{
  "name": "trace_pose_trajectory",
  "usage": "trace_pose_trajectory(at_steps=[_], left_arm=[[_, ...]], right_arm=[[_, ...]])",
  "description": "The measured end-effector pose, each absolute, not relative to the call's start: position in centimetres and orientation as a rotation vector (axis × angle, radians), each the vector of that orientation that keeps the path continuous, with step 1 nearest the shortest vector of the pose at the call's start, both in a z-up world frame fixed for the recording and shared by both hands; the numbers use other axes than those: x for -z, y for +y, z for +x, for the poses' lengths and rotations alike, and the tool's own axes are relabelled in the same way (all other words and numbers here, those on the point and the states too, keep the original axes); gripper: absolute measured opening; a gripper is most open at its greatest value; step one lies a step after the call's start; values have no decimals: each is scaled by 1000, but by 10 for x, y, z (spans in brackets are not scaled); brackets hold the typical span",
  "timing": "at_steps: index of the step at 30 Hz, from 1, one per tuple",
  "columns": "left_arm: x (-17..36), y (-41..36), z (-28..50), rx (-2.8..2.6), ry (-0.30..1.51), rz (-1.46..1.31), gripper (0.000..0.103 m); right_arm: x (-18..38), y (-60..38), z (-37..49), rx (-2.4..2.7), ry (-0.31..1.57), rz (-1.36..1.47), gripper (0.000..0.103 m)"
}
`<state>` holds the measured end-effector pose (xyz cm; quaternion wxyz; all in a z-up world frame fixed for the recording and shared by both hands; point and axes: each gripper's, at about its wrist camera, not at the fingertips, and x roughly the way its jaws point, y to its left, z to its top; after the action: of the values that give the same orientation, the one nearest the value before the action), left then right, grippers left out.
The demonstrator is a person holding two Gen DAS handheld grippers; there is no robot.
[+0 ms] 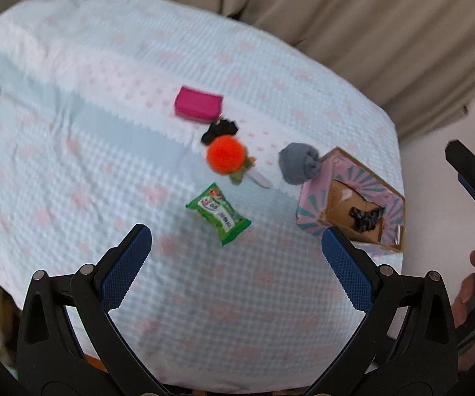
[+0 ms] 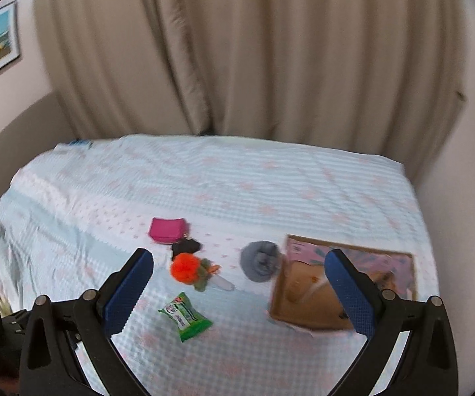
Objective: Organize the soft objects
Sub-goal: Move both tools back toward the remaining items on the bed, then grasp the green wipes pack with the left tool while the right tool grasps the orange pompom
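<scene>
Pale blue bedding (image 1: pixel 72 138) with pink marks fills both views, backed by a beige curtain (image 2: pixel 237 49). Places are given from the green packet (image 1: pixel 218 214), which lies on the bedding.

Nearest, the left gripper (image 1: pixel 237 260) is held wide apart with nothing between its blue pads (image 1: pixel 126 264); the packet lies just ahead of its gap, clear of both pads. The right gripper (image 2: pixel 239 288) is likewise spread wide and holds nothing, and the packet (image 2: pixel 184 316) is seen between its pads (image 2: pixel 128 292), lower in the gap, untouched.

Right of the packet stands an open box (image 1: pixel 313 198) with pink and teal flaps; something dark (image 1: pixel 367 219) lies inside it. In the right view that box (image 2: pixel 303 307) is partly covered by the right finger.

Just beyond the packet lies an orange pompom toy (image 1: pixel 225 158) with a green part and a pale strip. Right of it, touching the box, is a grey roll (image 1: pixel 298 163). Behind the toy a small black item (image 1: pixel 219 130) is seen, its nature unclear through blur. Farthest is a pink pouch (image 1: pixel 197 104).

At the right edge of the left view, part of a hand (image 1: pixel 468 290) is cut off.
</scene>
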<state>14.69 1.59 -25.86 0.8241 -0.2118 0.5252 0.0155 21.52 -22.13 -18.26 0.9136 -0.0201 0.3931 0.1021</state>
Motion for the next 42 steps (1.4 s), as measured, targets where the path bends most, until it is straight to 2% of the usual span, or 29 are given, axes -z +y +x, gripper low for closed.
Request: trace_pose_trajectory(at_steps=[12, 16, 21, 25, 27, 31, 34, 36, 38, 40, 42], left_arm=[[377, 23, 194, -203, 1197, -714, 100], [420, 14, 206, -241, 1240, -775, 93], [460, 2, 215, -298, 1277, -801, 91], [487, -7, 222, -327, 1310, -821, 81], [497, -11, 224, -336, 1323, -825, 80], [510, -18, 228, -351, 1330, -817, 76], [516, -22, 232, -362, 1335, -797, 73], [516, -26, 237, -363, 1329, -777, 70], [516, -28, 239, -369, 1328, -765, 62], [515, -23, 239, -382, 1320, -767, 42], [515, -17, 238, -379, 1313, -786, 40]], right_arm=[[292, -155, 302, -573, 920, -257, 103], [339, -134, 325, -651, 975, -343, 103], [393, -119, 346, -717, 1087, -406, 103], [428, -107, 355, -754, 1148, -447, 103], [442, -101, 359, -764, 1168, -470, 96], [466, -90, 362, -766, 1191, -531, 94], [480, -81, 363, -786, 1198, -569, 85], [485, -75, 362, -806, 1192, -599, 75], [489, -69, 362, -824, 1192, -615, 68], [492, -64, 361, -845, 1192, -631, 59], [495, -58, 360, -855, 1189, -645, 51]])
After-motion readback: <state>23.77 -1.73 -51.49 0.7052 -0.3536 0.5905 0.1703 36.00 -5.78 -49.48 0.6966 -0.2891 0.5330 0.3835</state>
